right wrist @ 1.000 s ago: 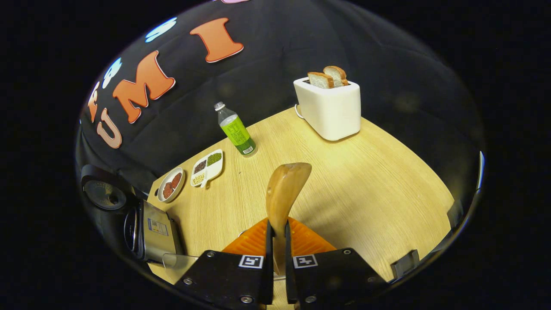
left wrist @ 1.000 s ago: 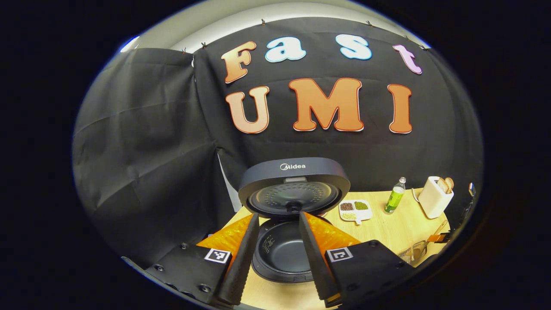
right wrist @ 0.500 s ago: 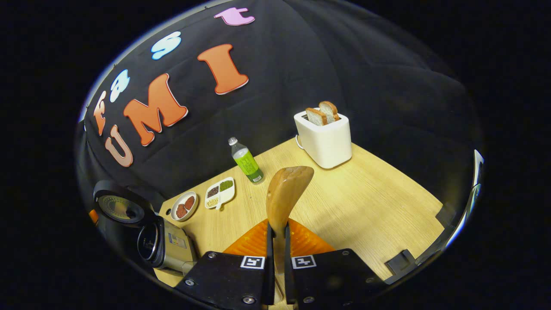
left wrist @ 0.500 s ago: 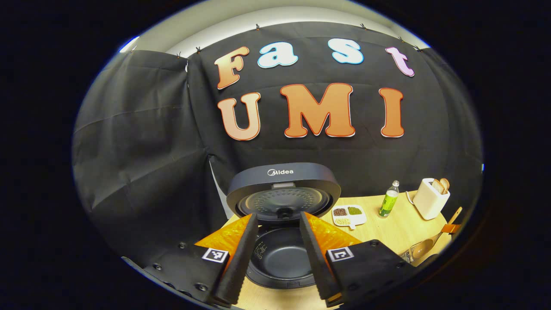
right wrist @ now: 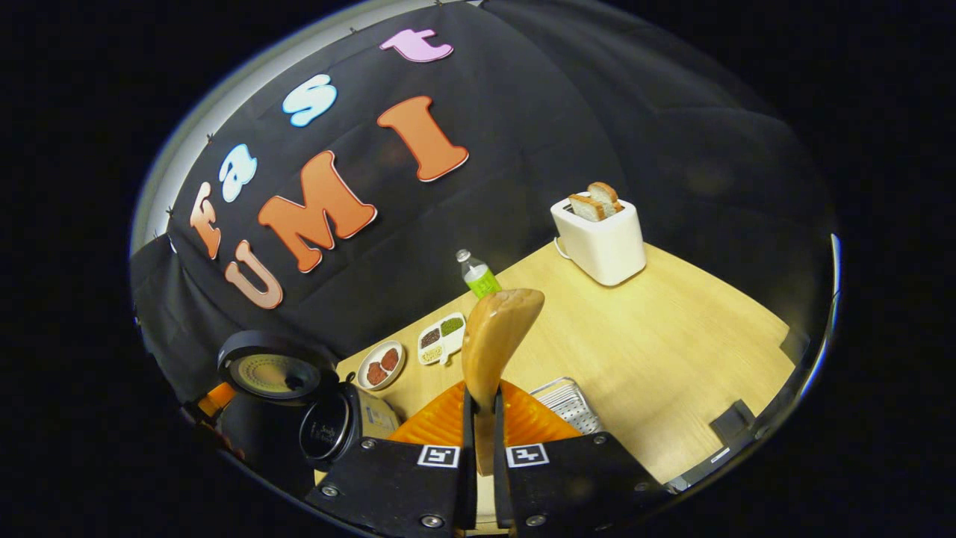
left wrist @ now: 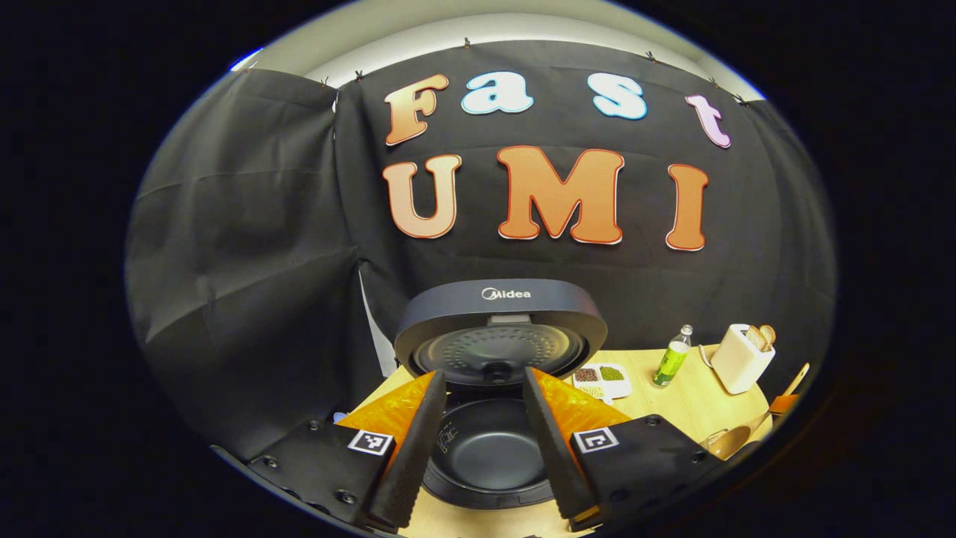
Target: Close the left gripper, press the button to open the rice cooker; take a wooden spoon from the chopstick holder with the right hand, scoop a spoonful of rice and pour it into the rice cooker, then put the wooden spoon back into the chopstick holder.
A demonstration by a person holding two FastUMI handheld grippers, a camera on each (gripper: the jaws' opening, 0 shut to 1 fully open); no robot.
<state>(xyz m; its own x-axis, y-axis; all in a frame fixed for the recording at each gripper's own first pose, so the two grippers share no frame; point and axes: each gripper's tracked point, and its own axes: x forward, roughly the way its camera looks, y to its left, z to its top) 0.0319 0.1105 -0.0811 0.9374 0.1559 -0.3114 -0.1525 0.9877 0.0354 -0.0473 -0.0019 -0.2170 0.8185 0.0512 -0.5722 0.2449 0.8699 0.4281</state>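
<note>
The right gripper [right wrist: 478, 448] fingers are clamping the spoon [right wrist: 493, 340]; the left gripper [left wrist: 484, 448] fingers are standing apart, framing the open cooker [left wrist: 489, 456].

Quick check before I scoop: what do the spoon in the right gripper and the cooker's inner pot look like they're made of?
Wooden spoon: looks like wood with a smooth, slightly glossy finish; warm brown tone and a soft highlight on the bowl's back. Inner pot of the rice cooker: probably coated metal; dark, matte, even surface with faint markings on the wall.
</note>
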